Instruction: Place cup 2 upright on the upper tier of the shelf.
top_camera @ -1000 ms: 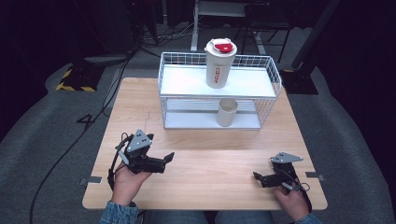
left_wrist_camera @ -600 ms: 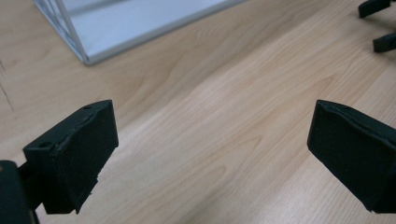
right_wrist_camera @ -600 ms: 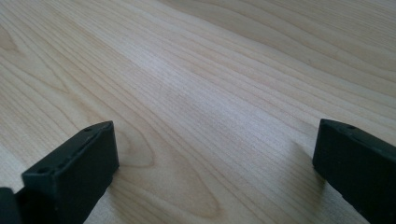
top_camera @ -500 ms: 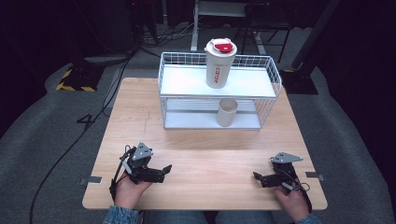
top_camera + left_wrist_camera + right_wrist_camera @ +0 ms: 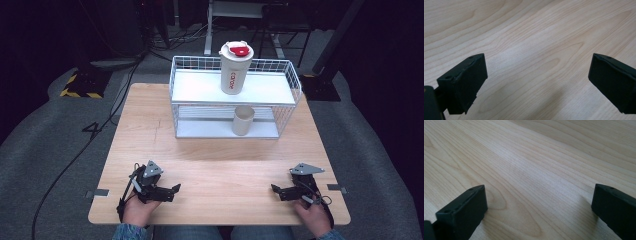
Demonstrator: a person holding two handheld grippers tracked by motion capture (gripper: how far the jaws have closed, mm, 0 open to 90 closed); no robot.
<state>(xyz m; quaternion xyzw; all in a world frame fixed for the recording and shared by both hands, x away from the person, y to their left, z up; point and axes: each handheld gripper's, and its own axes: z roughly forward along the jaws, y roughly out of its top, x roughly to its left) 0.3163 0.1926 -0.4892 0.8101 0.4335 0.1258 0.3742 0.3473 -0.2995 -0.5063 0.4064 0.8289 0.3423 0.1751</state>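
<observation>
A white tumbler with a red lid stands upright on the top shelf of a white wire rack. A beige cup sits on the rack's lower shelf. My left gripper rests near the table's front left, held by a hand, jaws open and pointing right. My right gripper lies at the front right, open, pointing left. In the left gripper view the gripper has only bare wood between its jaws. The right gripper view shows the same for that gripper.
The wooden table has open surface between the grippers and the rack. A black cable trails off the table's left side over the grey floor. Dark equipment and stands sit behind the rack.
My left gripper has drawn back toward the table's front edge and lowered onto the wood. The right gripper has stayed in place.
</observation>
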